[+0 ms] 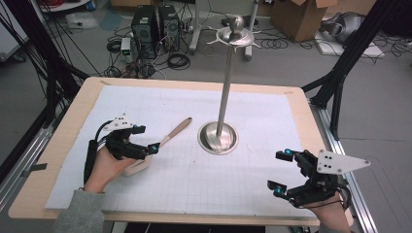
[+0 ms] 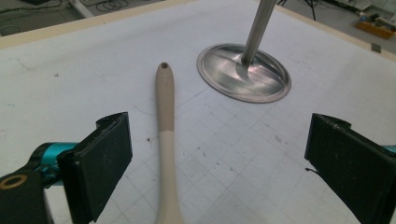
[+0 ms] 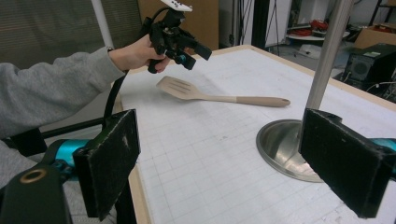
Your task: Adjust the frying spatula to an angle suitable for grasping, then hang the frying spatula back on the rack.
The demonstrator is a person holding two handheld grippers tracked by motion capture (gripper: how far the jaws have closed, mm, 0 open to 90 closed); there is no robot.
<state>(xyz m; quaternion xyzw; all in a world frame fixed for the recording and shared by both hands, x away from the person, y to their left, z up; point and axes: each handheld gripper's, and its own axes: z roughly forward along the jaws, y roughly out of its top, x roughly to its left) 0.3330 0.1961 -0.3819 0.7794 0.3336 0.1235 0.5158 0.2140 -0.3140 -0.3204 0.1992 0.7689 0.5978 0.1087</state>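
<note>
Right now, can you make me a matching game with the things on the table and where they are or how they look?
Things:
1. spatula
2. metal stand
3. left tongs
4. right tongs

Descriptions:
A. shiny, with a tall pole rising from a round base
B. open, near the table's right edge
C. beige, lying flat on the white mat
D. open, above the spatula

Pairs: 1-C, 2-A, 3-D, 4-B
</note>
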